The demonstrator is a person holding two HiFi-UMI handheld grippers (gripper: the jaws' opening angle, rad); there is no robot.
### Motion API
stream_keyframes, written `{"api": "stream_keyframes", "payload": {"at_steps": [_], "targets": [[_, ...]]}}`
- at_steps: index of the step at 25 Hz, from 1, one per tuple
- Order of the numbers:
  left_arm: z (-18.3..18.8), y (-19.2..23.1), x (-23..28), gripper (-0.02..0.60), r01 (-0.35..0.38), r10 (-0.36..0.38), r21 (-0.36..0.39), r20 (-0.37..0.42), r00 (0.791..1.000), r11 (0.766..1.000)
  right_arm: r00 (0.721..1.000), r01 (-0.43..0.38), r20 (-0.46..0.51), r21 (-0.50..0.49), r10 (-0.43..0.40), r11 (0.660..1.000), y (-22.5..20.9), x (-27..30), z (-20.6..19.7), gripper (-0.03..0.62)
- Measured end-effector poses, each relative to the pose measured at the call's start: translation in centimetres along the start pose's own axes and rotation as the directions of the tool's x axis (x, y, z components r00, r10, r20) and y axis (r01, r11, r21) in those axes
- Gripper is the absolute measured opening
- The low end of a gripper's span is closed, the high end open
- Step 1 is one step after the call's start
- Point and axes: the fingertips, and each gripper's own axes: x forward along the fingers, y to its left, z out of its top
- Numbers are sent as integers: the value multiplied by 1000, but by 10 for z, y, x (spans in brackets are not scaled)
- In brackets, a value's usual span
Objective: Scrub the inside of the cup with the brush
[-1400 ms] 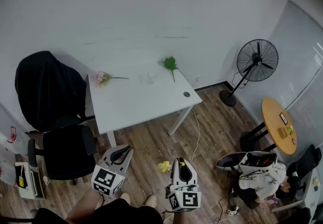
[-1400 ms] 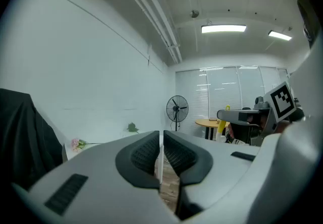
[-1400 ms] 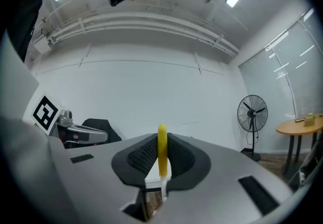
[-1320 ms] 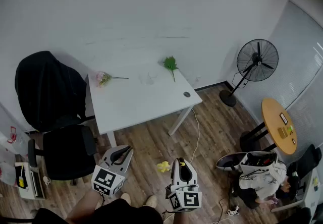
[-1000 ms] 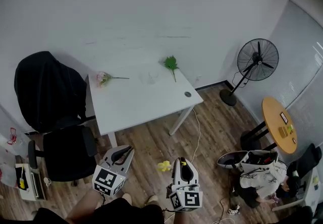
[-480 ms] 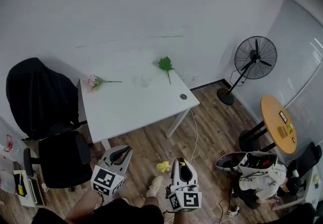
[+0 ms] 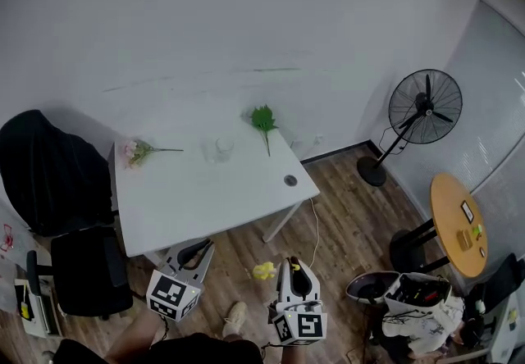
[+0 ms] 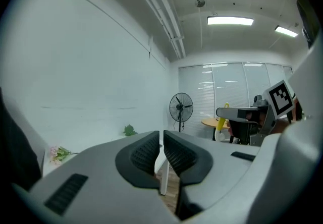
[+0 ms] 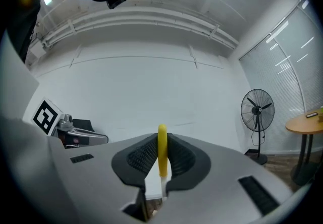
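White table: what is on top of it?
A pink flower stem at left, a clear cup mid-back, a green sprig at right, a dark round fitting near the front edge. The cup's inside cannot be made out.

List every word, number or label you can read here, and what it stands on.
Readable words or numbers: none.
Cubes on the left gripper and right gripper: black-and-white square markers, not text.
Anything on the round table: too small to read.

Yellow brush (image 9: 162,153) | white table (image 7: 205,208) | pink flowers (image 7: 130,151) | green sprig (image 7: 262,118) | black fan (image 7: 424,108) | brown plank floor (image 7: 344,190) | grey left gripper (image 7: 197,247), right gripper (image 7: 294,266), black-and-white square markers
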Motion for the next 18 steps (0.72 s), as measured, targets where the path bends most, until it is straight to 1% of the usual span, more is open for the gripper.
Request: {"api": "stream_keyframes", "payload": {"at_steps": [5, 10, 14, 18], "targets": [[5, 1, 62, 43, -21, 21, -13, -15, 1000, 1000, 999, -31, -10, 2, 31, 1000, -46, 43, 2, 63], [7, 5, 113, 43, -57, 56, -25, -23, 998, 998, 998, -56, -26, 18, 57, 998, -87, 81, -2, 63], [5, 5, 143, 43, -96, 95, -31, -33, 995, 995, 995, -97, -29, 25, 98, 995, -114, 106, -6, 63], [6, 6, 162, 43, -133, 131, -33, -40, 991, 991, 990, -136, -24, 36, 137, 990, -133, 126, -8, 63]]}}
